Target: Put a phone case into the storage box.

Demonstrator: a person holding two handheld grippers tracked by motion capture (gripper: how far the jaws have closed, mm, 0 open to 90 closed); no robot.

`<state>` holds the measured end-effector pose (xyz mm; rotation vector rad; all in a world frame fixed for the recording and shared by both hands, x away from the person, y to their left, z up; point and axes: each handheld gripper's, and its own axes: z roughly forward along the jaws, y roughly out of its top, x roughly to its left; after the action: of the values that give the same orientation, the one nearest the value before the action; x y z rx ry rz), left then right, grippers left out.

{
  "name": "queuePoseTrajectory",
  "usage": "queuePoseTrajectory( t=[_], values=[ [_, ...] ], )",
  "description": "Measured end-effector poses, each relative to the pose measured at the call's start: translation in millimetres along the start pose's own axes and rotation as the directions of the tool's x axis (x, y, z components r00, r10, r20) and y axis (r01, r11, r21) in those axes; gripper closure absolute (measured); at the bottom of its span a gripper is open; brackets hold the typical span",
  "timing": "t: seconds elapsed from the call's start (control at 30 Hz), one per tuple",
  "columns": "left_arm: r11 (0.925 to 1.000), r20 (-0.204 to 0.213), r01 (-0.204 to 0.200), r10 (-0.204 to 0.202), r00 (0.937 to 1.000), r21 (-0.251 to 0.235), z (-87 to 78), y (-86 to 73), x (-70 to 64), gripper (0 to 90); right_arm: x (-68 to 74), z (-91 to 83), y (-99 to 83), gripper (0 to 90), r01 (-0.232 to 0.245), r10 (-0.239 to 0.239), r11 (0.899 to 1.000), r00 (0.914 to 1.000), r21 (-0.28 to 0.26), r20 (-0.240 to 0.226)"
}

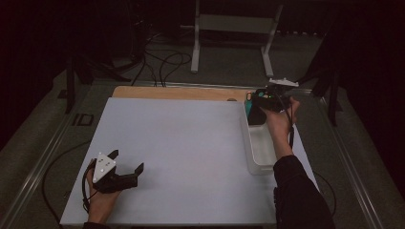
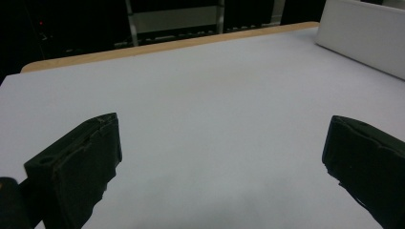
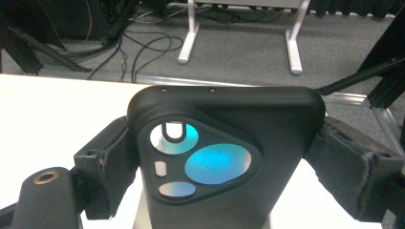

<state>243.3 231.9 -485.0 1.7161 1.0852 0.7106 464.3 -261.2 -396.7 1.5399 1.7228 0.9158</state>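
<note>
Lower left of the high view, the left gripper [image 1: 125, 163] rests on the white desk [image 1: 181, 152], jaws apart (nothing between them). At the right, a white bin [image 1: 260, 148]; above its far end the right gripper [image 1: 258, 112] clamps a black phone case [image 3: 224, 157]. Beyond: grey floor [image 1: 229, 67], cables [image 1: 162, 62], a white stand [image 1: 234, 24].
</note>
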Motion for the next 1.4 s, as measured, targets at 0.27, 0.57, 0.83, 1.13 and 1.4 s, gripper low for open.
queuePoseTrajectory(
  t=[0.27, 0.57, 0.83, 1.13, 1.4],
  values=[
    [1.0000, 0.002, 0.002, -0.002, 1.0000, 0.001, 0.2, 0.0, 0.0, 0.4, 7.0, 13.6, -7.5, 13.7, 0.033, -0.034, 0.999, 0.9993, 0.038, 0.018],
    [1.0000, 0.005, 0.004, -0.004, 1.0000, 0.001, 0.4, -0.1, -0.1, 0.3, 13.0, 25.9, -10.7, 13.4, 0.048, -0.050, 0.997, 0.9983, 0.055, 0.029],
    [1.0000, 0.009, 0.005, -0.005, 0.9999, 0.001, 0.4, 0.0, -0.5, 0.4, 13.6, 32.5, -8.8, 10.6, 0.033, -0.034, 0.997, 0.9993, 0.064, 0.018],
    [1.0000, 0.013, 0.006, -0.006, 0.9999, 0.002, 0.5, -0.1, -0.3, 0.4, 9.7, 34.8, -8.1, 6.7, -0.014, 0.015, 0.999, 0.9998, 0.053, -0.012],
    [1.0000, 0.012, 0.005, -0.005, 0.9999, 0.003, 0.8, 0.0, -0.6, 0.4, 5.4, 29.4, -7.4, 6.9, -0.029, 0.029, 0.999, 0.9995, 0.032, -0.007]
  ],
)
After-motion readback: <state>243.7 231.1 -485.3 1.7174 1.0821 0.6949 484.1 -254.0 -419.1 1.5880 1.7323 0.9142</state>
